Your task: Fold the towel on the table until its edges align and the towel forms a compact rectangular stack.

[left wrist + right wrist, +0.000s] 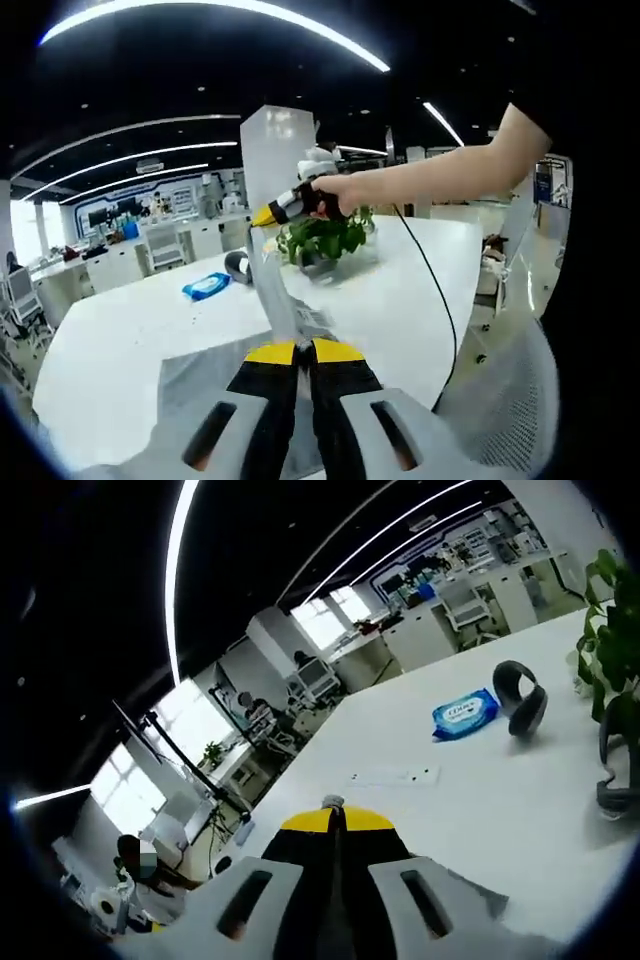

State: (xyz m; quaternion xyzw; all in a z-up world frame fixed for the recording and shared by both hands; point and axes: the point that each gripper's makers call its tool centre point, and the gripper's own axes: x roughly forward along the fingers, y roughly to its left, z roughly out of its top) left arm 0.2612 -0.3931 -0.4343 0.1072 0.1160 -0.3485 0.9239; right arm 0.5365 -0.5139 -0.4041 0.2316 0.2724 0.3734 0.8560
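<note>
The left gripper point(304, 352) is held closed; the right gripper point(262, 217) is raised, gripped by a hand point(335, 195).

A grey cloth towel point(200, 375) lies on the white table point(120, 350), one corner lifted between the 2 grippers. Beyond it sit a blue wipes packet point(207, 287), a dark curved band point(238, 266) beside that, and a potted green plant point(322, 240) further right.

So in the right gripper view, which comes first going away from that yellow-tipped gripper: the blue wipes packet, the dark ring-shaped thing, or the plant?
From the right gripper:
1. Blue wipes packet, lying flat on the white table, up and to the right.
2. Dark ring-shaped thing, standing just right of the packet.
3. Plant, at the view's right edge.
</note>
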